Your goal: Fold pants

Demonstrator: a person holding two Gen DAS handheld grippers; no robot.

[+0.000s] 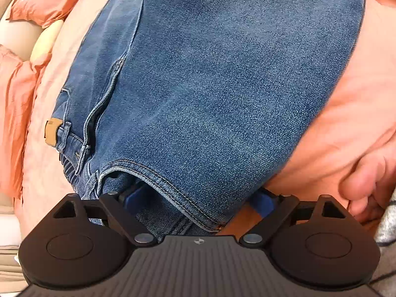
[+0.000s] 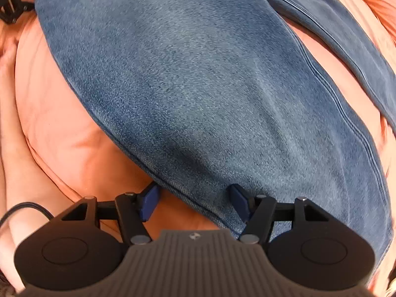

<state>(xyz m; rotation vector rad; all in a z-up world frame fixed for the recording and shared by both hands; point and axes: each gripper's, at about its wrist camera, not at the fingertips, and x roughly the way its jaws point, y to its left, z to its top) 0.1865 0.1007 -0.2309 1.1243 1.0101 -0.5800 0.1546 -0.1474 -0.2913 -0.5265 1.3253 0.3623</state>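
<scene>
Blue denim pants (image 1: 210, 74) lie on an orange bedspread (image 1: 358, 99), one leg folded over the waist. The hem of the leg (image 1: 173, 188) lies over my left gripper (image 1: 198, 200); its blue pads are wide apart, with the hem draped between them. A tan waistband label (image 1: 53, 132) shows at the left. In the right wrist view the same pants (image 2: 198, 86) fill the frame. My right gripper (image 2: 195, 203) is open, its blue pads (image 2: 149, 203) straddling the folded denim edge without pinching it.
Orange pillows (image 1: 47, 0) and a rumpled orange duvet (image 1: 14, 104) lie at the left. A person's hand (image 1: 363, 183) rests on the bedspread at the right. The other gripper's black frame (image 2: 11, 2) shows at the top left of the right wrist view.
</scene>
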